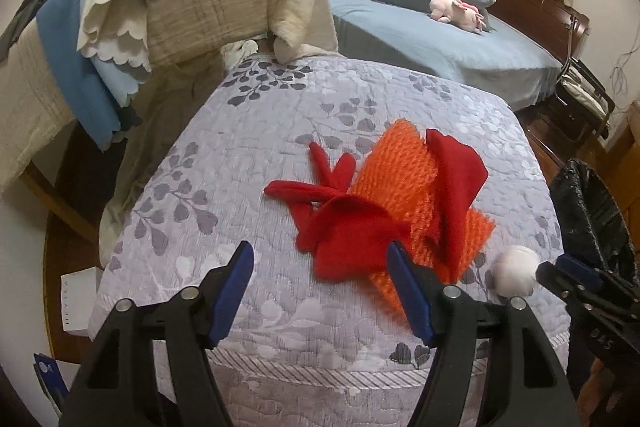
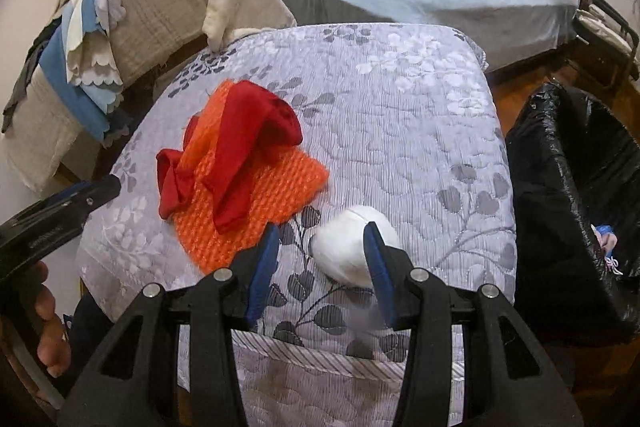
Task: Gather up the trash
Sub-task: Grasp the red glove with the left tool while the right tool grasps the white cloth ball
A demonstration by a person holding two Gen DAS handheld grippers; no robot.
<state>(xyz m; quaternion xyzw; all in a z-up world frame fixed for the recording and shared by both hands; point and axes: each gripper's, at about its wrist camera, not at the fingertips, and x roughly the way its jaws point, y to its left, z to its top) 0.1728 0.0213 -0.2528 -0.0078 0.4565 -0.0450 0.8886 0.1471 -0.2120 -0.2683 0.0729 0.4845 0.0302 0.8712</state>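
We find the white crumpled ball (image 2: 354, 245) lying near the front edge of the quilted bedcover (image 2: 400, 99), just beside the orange knitted cloth (image 2: 256, 195) and the red fabric (image 2: 256, 131) heaped on it. Our right gripper (image 2: 320, 267) hangs over the ball with its jaws apart, not pinching it, and our left gripper (image 1: 320, 291) stands wide and empty before the red fabric. The black-lined bin (image 2: 560, 163) at the right already holds some scraps, so we judge collecting begun, with these pieces left.
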